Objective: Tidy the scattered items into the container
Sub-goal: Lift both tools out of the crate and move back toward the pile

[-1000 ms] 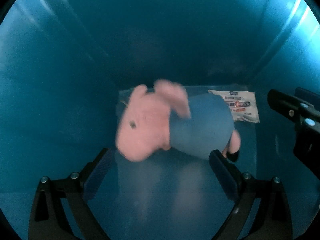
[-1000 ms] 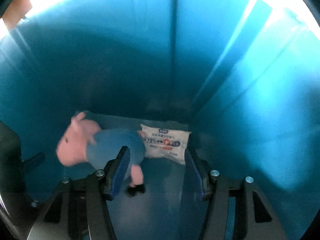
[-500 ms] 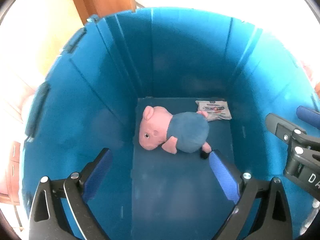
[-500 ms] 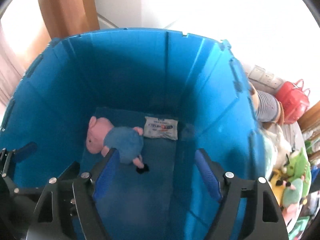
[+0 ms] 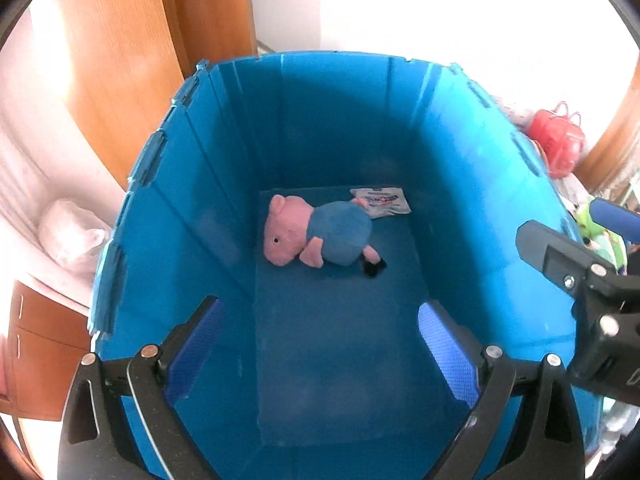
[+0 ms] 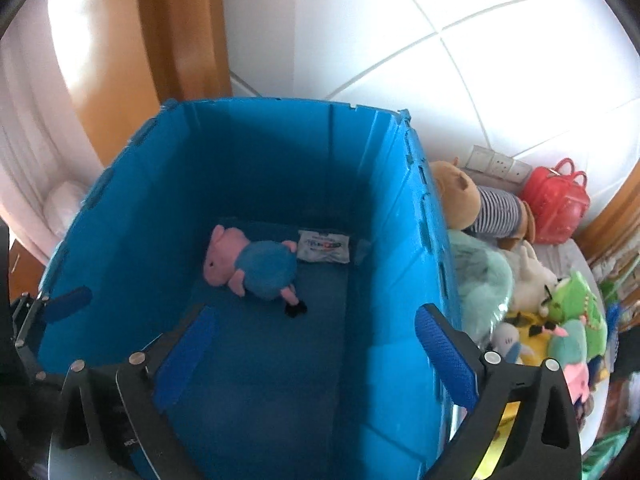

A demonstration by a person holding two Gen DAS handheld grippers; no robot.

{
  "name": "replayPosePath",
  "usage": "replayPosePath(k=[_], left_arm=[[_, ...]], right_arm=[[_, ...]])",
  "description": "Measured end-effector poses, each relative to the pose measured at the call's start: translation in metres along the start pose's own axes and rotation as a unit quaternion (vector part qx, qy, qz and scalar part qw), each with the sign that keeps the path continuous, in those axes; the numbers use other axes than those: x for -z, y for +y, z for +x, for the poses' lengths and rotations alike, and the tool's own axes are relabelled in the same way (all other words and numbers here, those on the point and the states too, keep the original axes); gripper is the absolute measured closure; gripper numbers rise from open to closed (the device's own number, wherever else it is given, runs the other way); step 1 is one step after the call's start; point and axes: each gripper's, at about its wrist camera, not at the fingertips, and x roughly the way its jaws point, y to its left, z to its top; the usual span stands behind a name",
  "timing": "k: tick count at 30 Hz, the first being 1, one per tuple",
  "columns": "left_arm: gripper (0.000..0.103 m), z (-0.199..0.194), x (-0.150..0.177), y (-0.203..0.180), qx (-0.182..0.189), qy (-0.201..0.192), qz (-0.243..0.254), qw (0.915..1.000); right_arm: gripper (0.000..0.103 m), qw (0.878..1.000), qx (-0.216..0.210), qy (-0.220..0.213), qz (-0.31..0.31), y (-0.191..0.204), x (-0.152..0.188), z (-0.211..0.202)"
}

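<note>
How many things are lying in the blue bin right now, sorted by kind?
Plush toys: 1, the pink pig in the blue top, lying on its side.
Flat white packets: 1, the white packet at the far end of the blue bin, touching the pig.
Total: 2.

A pink pig plush (image 5: 320, 232) in blue is laid sideways on the blue container (image 5: 332, 120) floor, touching a white packet (image 5: 382, 201).

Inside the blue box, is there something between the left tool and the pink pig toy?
Nothing: in the left wrist view, only bare blue floor of the box lies between the left tool and the pig toy.
</note>
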Motion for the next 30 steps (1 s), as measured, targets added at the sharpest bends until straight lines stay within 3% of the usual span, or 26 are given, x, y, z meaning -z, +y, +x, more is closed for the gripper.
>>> replayPosePath(k=[6,18,23,30], left_arm=[[0.004,-0.036,0.03,0.001,-0.004,-0.033,0.008,0.9994],[0.004,-0.088,0.085,-0.014,-0.027,-0.104,0.028,0.9938],[0.004,-0.096,0.101,-0.028,-0.014,-0.113,0.05,0.9922],[0.004,-0.104,0.116,-0.048,-0.011,-0.118,0.039,0.9922]], right_arm=[[0.001,1.0,0.014,-0.021,-0.004,0.001,0.038,-0.024],[0.001,0.998,-0.012,-0.056,0.006,0.001,0.092,-0.067],[0.001,0.998,-0.007,-0.065,0.007,0.001,0.109,-0.077],[0.001,0.996,-0.018,-0.077,0.027,-0.023,0.133,-0.089]])
